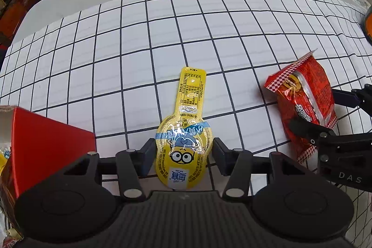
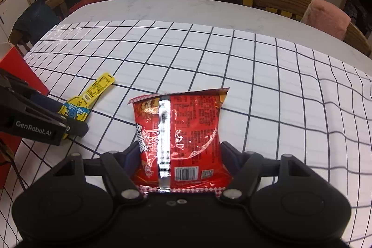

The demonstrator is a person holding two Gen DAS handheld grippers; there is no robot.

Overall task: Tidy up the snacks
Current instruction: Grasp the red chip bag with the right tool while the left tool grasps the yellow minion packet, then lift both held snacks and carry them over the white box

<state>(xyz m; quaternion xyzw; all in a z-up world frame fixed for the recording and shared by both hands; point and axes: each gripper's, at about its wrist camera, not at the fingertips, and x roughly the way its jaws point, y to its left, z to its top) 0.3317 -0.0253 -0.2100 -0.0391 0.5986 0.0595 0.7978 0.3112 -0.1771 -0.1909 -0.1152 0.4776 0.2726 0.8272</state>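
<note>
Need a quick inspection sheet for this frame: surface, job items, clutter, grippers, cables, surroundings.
Surface: white checked cloth with dark grid lines over a pale table; some ripples at its right side.
Job's things: yellow cartoon snack pouch lying flat; red snack bag lying flat; red box at the left edge.
Clutter: nothing seen beyond these on the cloth.
Grippers: left gripper straddles the pouch's wide end, a gap visible on the right side; right gripper brackets the bag's lower part, contact unclear.
Cables: nothing seen.
Surroundings: wooden chair with a pink cloth, dim living room behind.
</note>
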